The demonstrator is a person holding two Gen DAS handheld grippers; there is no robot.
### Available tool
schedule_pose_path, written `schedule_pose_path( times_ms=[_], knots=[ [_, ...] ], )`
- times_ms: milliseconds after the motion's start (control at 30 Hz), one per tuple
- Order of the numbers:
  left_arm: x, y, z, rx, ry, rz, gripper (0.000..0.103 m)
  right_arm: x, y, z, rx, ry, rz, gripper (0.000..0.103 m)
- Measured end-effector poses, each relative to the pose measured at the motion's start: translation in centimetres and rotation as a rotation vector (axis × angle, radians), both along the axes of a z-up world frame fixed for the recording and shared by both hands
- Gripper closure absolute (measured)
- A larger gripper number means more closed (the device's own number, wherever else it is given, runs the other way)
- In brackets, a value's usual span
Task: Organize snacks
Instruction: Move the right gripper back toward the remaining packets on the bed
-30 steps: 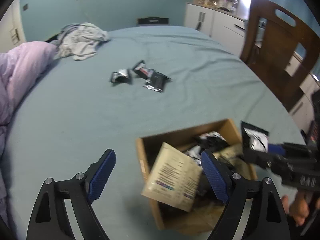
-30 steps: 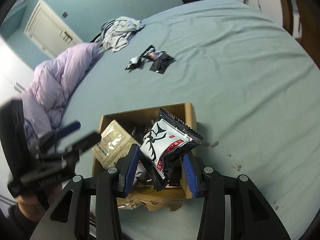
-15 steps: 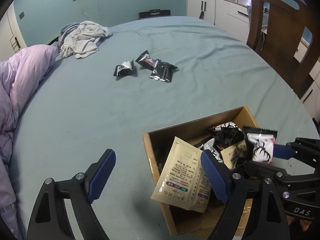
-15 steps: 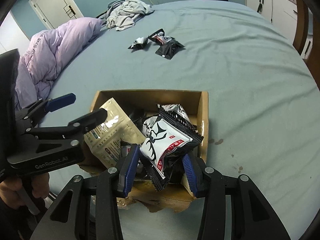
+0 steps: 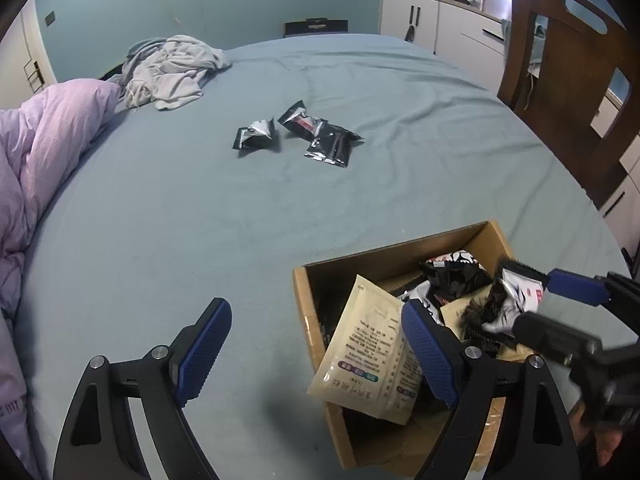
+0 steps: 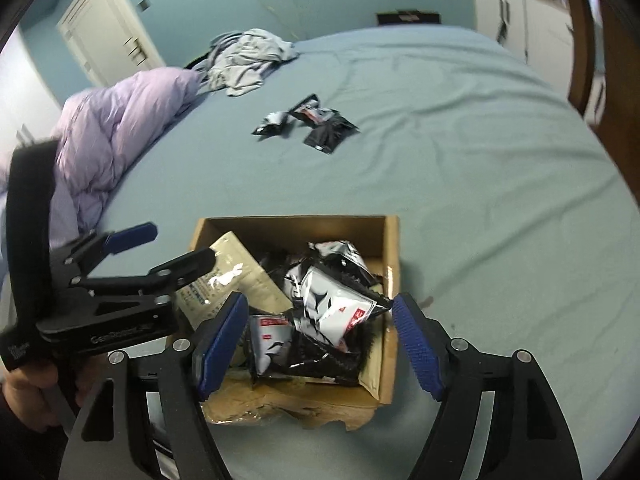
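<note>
At nine o'clock in the left wrist view a lilac quilt (image 5: 44, 152) bunches along the edge of the bed (image 5: 192, 216), and toward eleven o'clock a crumpled grey garment (image 5: 168, 68) lies on the teal sheet. Near twelve o'clock three loose snack packets rest on the sheet: a small black-and-silver packet (image 5: 256, 138), a black packet with a red stripe (image 5: 301, 121) just beside it, and a flat black packet (image 5: 333, 147) touching that one. The left tool (image 5: 316, 354) hangs low with its blue pads spread wide and nothing between them; its right pad overlaps the near left corner of the cardboard box (image 5: 304, 296) at four o'clock. A beige printed pouch (image 5: 372, 360) leans tilted against the box's left wall, partly over the rim. Deeper in the box sit black-and-white snack packs (image 5: 452, 276) in a jumble. At the far right of this view the other tool's blue fingertip reaches in over the box. At two o'clock stands a dark wooden chair (image 5: 576, 72), with white cabinets (image 5: 440, 24) behind it. In the right wrist view the right tool (image 6: 320, 346) is released, its pads wide apart above the near side of the box, and a white packet with black and red print (image 6: 336, 304) lies loose on top of the pile inside, touching neither pad.
</note>
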State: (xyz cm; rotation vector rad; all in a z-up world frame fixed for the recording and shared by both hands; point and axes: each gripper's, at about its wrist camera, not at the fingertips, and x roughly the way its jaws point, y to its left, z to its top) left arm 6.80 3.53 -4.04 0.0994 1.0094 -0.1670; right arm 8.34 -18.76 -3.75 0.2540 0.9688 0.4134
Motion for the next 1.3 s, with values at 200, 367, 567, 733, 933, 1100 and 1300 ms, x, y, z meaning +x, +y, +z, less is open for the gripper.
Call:
schedule_pose_path(
  times_ms=[200,367,567,733,933,1100,1300],
  knots=[
    [0.1,0.2,0.2,-0.004,0.000,0.005,0.015,0.1,-3.5,-0.4,0.130,0.085,-0.131,0.029],
    [0.3,0.8,0.5,-0.018,0.017,0.030,0.015,-0.7,-4.5,-0.4,0.144,0.115,-0.164,0.029],
    [0.6,2.3,1.2,-0.069,0.033,0.063,0.015,0.5,-4.3,0.7,0.130,0.152,-0.173,0.029],
    [0.4,3.8,2.6,-0.069,-0.010,0.116,0.015,2.7,-3.3,2.0,0.093,0.169,-0.173,0.029],
    [-0.1,3.9,4.1,-0.052,-0.091,0.106,0.013,7.8,-1.2,4.6,0.095,0.191,-0.198,0.029],
    [0.7,4.6,3.8,-0.055,-0.073,0.114,0.009,13.0,0.6,3.9,0.076,0.261,-0.189,0.029],
    [2.2,6.5,3.5,-0.056,-0.075,0.178,0.009,20.6,3.3,1.2,0.086,0.388,-0.213,0.029]
  ],
)
